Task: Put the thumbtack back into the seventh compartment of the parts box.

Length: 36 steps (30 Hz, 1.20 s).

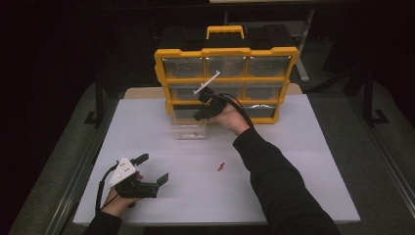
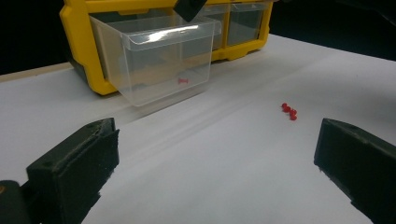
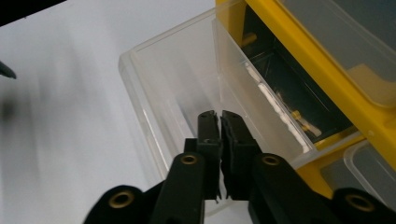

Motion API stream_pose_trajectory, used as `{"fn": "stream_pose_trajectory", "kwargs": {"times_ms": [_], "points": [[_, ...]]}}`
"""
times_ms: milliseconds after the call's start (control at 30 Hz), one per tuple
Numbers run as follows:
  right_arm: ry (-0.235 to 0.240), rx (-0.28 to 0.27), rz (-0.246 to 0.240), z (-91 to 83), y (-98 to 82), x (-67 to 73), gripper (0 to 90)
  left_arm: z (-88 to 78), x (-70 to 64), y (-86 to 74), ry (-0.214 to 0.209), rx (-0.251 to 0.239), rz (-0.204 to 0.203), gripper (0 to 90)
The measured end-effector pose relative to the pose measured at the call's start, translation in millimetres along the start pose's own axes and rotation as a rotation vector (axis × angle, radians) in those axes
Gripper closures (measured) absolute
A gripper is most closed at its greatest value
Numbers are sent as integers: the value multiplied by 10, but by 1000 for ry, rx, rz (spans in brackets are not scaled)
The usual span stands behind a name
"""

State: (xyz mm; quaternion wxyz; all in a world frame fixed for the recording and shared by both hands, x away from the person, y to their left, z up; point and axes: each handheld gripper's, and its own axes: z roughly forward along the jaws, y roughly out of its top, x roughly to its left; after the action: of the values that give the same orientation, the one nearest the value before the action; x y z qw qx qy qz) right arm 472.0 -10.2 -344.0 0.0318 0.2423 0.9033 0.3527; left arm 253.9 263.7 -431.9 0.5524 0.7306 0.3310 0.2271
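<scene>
One red pushpin (image 2: 183, 81) in the pulled-out drawer (image 2: 159, 65); right tongs (image 3: 220, 116) pressed together above it, empty — left tongs (image 1: 151, 169) spread. Next: fetch the mid-worktop pushpins (image 2: 289, 111).

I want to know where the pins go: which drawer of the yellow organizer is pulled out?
The bottom-left drawer of the yellow organizer: it juts forward onto the table, with one red pin inside, under the shut right gripper. The other drawers sit flush.

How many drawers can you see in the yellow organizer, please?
9, in three rows of three in the yellow organizer. Eight sit pushed in; the clear bottom-left drawer is pulled out onto the white table, with one red pin inside. The right tool partly hides the middle ones.
</scene>
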Motion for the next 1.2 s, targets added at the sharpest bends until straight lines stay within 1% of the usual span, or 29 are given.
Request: {"fn": "stream_pose_trajectory", "kwargs": {"times_ms": [133, 200, 233, 267, 433, 467, 500, 533, 567, 600, 667, 767, 833, 867, 933, 1100, 1200], "points": [[12, -14, 7, -99, -12, 18, 892, -3, 0, 0, 1, -1, -3, 0], [8, -19, 3, -154, -18, 30, 893, -3, 2, -2, 2, -1, -4, 0], [9, -16, 17, -181, -20, 47, 892, -3, 3, -1, 1, -2, -3, 0], [6, -23, 2, -200, -31, 41, 892, -2, 1, -1, 1, -3, -3, 0], [7, -35, 9, -297, -84, 67, 893, -1, -3, -1, 2, 0, -3, 0], [4, -35, 2, -309, -96, 68, 893, -1, -3, -1, 2, 1, -2, 0], [7, -31, 14, -329, -107, 82, 892, 0, -3, -1, 1, 1, -2, 0], [3, -39, 1, -342, -120, 81, 892, -1, -1, 0, 1, 1, 2, 0], [-3, -35, 9, -364, -131, 96, 892, -1, -6, -1, 1, 2, -4, 0], [-5, -37, -3, -378, -145, 101, 892, -1, -7, -2, 1, 2, -5, 0], [-3, -43, 9, -412, -171, 129, 892, 0, -6, -3, 2, 2, -5, 0], [-4, -49, 5, -447, -218, 158, 892, -2, -5, -2, -1, 8, 3, 0], [-3, -47, -4, -463, -249, 173, 892, 1, -11, -2, -1, 6, -2, 0], [-6, -49, -22, -468, -264, 171, 892, 0, -8, -1, -1, 7, 3, 0], [4, -52, 4, -492, -288, 210, 892, -1, -9, -1, -1, 7, 1, 0], [-5, -55, -24, -522, -378, 245, 892, 2, -11, -3, -1, 7, 0, 0], [5, -59, -1, -536, -423, 293, 892, 1, -14, -2, -1, 6, -3, 0]]}}
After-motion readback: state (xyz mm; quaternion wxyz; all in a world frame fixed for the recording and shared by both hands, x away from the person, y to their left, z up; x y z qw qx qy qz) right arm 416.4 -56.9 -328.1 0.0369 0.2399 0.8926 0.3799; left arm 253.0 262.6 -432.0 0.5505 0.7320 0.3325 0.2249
